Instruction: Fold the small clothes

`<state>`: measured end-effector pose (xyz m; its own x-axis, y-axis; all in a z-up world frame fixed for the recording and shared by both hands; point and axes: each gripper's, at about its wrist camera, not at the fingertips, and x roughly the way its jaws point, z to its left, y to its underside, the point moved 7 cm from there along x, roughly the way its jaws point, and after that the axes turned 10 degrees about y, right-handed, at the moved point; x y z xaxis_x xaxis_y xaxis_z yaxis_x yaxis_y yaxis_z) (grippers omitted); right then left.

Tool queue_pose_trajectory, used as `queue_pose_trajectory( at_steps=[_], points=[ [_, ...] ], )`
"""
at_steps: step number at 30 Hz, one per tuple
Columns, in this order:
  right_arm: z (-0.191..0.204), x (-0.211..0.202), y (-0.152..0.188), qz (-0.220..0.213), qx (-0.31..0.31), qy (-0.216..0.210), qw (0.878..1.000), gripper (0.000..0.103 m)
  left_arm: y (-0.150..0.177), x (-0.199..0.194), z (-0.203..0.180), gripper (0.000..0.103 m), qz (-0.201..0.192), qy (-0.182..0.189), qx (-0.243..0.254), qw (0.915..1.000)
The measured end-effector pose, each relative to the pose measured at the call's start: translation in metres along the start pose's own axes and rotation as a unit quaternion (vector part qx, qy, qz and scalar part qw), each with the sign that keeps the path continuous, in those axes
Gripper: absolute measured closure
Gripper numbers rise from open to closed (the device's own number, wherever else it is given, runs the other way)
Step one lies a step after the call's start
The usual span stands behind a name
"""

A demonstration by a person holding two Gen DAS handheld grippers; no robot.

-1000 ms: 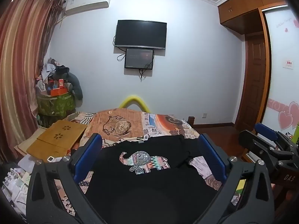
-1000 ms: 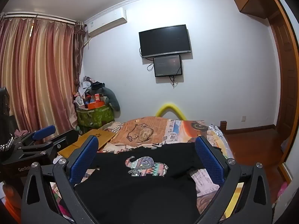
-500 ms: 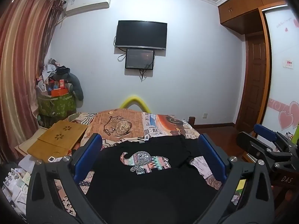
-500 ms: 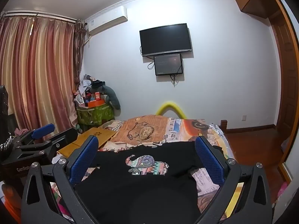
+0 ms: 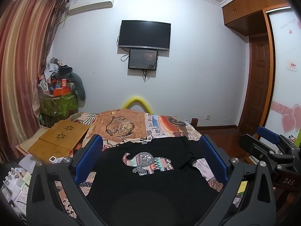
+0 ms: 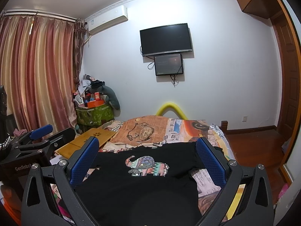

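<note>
Two grippers, both spread wide and grasping nothing: left gripper and right gripper hover side by side over the near end of the bed, each framing the one shirt between its blue pads. Almost nothing has changed over the last second: both views drift only a hair, the elephant print sits a touch differently in frame, and the shirt lies as flat as before. Read that as a pause or slow approach before the first fold, with no cloth lifted yet. Shirt is black, spread face up on the patterned bedspread, neckline toward the far wall, one sleeve bunched out to the right. Count: one shirt, one print, two grippers, four pads, one wooden lap tray left of the shirt, two wall screens, the tv above a smaller monitor, one air conditioner, one curtain. No other clothes laid out for folding that I can see.
</note>
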<state>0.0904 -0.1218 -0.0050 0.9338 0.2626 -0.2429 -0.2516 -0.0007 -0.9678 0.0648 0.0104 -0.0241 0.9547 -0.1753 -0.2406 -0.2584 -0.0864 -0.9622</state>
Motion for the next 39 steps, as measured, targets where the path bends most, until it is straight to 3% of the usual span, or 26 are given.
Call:
queue_pose_trajectory(
  at_steps=[39],
  points=[
    [-0.0035,0.0037,0.0002,0.002,-0.002,0.001,1.000,0.000,-0.0028,0.0015,0.0025,0.000,0.000,-0.004,-0.005,1.0000]
  ],
)
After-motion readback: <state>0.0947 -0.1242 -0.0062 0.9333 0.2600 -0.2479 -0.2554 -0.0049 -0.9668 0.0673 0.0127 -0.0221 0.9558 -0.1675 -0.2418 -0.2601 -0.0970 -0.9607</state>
